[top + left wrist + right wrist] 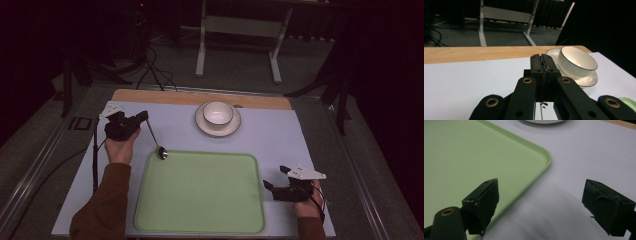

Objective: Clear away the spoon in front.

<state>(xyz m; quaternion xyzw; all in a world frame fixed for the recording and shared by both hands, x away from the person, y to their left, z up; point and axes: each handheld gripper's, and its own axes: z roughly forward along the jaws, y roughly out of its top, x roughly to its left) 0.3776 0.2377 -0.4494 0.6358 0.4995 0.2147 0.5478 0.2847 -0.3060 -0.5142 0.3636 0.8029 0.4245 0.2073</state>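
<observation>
Right hand-held gripper [276, 176] resting on the worktop [300, 135] beside the green tray [200, 220], jaws wide apart, gripping nothing. Tray bare except the spoon [155, 139], bowl end at its far-left corner, handle slanting up-left into the clamped left hand-held gripper [144, 115]. Farther back, empty bowl [218, 113] on saucer [200, 121].

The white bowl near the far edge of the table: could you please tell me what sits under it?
The bowl stands on a white saucer, whose rim shows all around it. The saucer's middle is covered by the bowl.
</observation>
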